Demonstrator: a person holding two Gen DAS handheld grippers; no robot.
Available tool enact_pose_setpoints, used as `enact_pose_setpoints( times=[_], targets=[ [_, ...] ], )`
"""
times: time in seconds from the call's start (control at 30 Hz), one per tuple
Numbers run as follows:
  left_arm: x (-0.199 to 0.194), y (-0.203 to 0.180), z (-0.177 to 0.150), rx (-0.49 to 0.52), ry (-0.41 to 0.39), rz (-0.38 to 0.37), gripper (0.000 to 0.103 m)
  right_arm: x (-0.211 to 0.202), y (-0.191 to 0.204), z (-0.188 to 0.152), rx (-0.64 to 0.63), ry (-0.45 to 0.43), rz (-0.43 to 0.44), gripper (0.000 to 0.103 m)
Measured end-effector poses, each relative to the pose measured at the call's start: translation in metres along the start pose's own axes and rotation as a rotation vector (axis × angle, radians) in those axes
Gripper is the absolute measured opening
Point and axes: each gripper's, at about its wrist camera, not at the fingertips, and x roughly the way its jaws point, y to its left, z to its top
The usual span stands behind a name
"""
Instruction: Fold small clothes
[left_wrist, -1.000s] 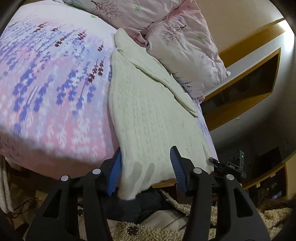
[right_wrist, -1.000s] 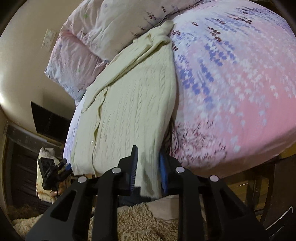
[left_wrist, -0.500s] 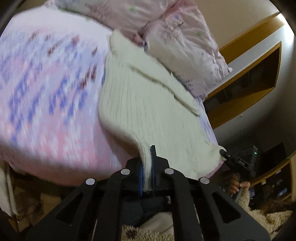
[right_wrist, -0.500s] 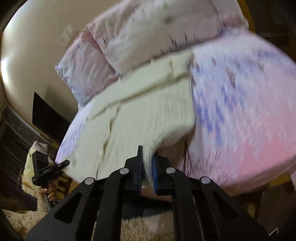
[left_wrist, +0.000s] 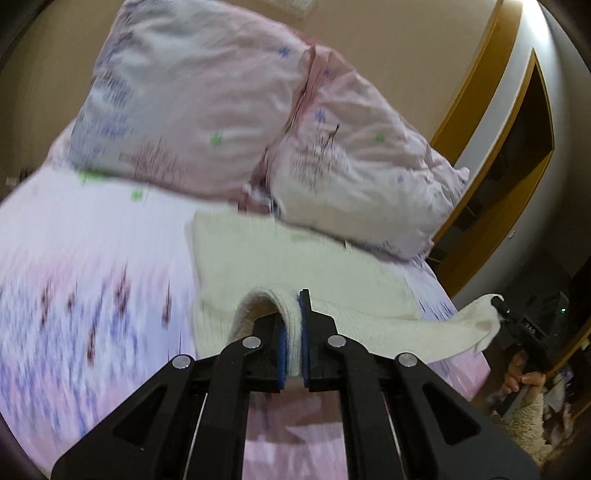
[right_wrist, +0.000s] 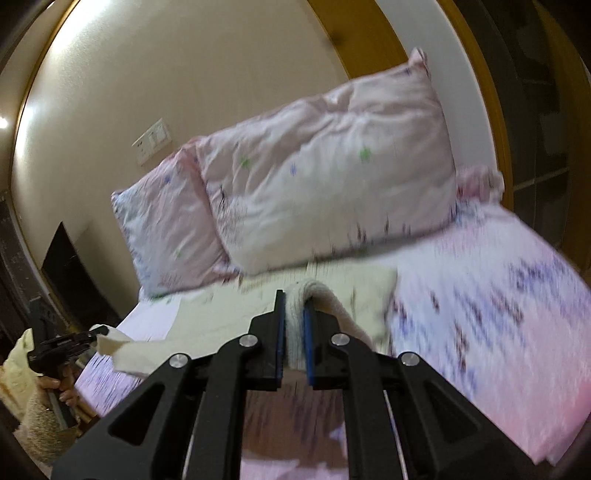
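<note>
Left wrist view: my left gripper (left_wrist: 291, 341) pinches the cream sweater (left_wrist: 295, 266) at lower centre, below the pillows (left_wrist: 221, 122). Right wrist view: my right gripper (right_wrist: 294, 341) clamps another sweater (right_wrist: 236, 314) edge at lower centre.

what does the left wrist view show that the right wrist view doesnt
Only the left wrist view shows the left gripper from behind, shut on the cream sweater, and the dark wall recess.
Only the right wrist view shows the right gripper up close, shut on the sweater, and the wall switch plate.
Both show the sweater's hem lifted over itself, two pink pillows and the floral bedcover.
</note>
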Motion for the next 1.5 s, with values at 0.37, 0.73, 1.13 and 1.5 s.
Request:
enact_pose_setpoints(
  times=[0.37,0.73,1.13,1.5],
  targets=[
    [0.091,0.023,0.082,-0.056,-0.077,0.023,0.005,0.113,-0.013,0.064,0.051,-0.061,-0.076,0.008],
    [0.213,0.094,0.068,-0.291,0.117,0.055,0.005,0.251,-0.078,0.032,0.247,0.188,-0.281,0.008],
    [0.204,0.102,0.073,-0.369,0.119,0.037,0.049,0.242,-0.107,0.029,0.349,0.2,-0.282,0.046],
    [0.151,0.096,0.026,-0.211,0.183,0.128,0.049,0.185,-0.112,-0.016,0.203,0.297,-0.214,0.035]
  ],
)
